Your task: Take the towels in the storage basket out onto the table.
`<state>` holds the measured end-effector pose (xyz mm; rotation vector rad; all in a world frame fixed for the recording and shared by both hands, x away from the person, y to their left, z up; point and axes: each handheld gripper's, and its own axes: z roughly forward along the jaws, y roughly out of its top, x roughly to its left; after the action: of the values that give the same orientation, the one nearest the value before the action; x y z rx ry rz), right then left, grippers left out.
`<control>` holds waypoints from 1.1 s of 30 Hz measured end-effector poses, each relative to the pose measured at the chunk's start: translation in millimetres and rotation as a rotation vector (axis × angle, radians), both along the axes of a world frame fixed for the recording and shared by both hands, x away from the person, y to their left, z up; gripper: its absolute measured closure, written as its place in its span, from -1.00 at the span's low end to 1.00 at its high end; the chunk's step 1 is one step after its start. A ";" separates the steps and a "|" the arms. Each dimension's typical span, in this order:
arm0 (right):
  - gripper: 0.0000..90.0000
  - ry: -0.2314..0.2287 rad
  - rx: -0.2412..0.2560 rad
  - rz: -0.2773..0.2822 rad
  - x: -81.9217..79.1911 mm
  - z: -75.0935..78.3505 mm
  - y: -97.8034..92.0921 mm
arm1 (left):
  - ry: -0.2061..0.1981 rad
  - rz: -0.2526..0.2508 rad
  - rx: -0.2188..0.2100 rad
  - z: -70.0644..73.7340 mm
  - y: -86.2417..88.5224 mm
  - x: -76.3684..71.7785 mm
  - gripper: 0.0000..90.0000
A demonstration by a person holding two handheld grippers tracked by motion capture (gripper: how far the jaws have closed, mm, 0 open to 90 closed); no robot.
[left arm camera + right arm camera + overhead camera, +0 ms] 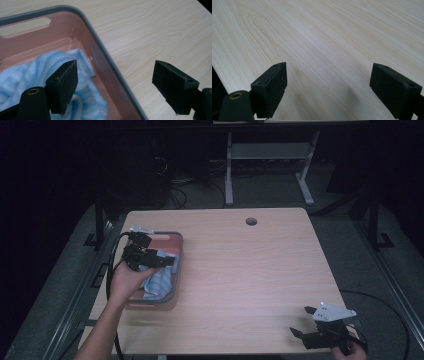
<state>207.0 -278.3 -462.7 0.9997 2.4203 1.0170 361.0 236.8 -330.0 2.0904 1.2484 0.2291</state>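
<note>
I see a wooden table (pixel 240 270) with a light top and fine wood lines running across it. It has a small round hole (pixel 251 221) near its far edge. The room around the table is very dark. Past the far edge of the table I see a grey floor, some black cables (pixel 175 187) and the white legs of another desk (pixel 270 165).

A pink bin (pixel 172 296) with a grey rim sits on the left part of the table, close to its left edge. A light blue striped cloth (pixel 157 282) lies inside the bin. In the left gripper view the cloth (pixel 32 72) looks soft and bunched up against the pink wall of the bin (pixel 62 32).

My left gripper (pixel 167 260) hangs right over the bin. Its jaws are spread wide and hold nothing. In its own view the left gripper (pixel 113 82) has one jaw over the cloth and the other jaw over the bare table (pixel 150 37), with the rim of the bin between them. I cannot tell if the jaw touches the cloth.

My right gripper (pixel 302 320) is at the near right corner of the table, far from the bin. Its jaws are spread wide too and hold nothing. In its own view the right gripper (pixel 328 85) has bare wood (pixel 324 37) under it.
</note>
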 end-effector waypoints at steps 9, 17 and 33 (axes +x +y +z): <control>-0.69 0.002 0.002 -0.006 -0.2 -0.4 -1.6 | 0.043 0.069 0.025 -15.3 22.5 4.9 -0.55; -0.69 0.004 0.000 -0.005 -0.9 0.0 -0.1 | 0.077 0.106 0.054 -28.7 27.4 10.9 -0.54; -0.69 -0.006 0.011 -0.006 -1.1 1.1 -1.8 | 0.197 0.136 0.165 -53.4 16.7 30.3 -0.48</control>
<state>205.9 -280.1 -461.6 1.0047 2.4081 1.0305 391.3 253.5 -383.5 2.2126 1.5378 0.1954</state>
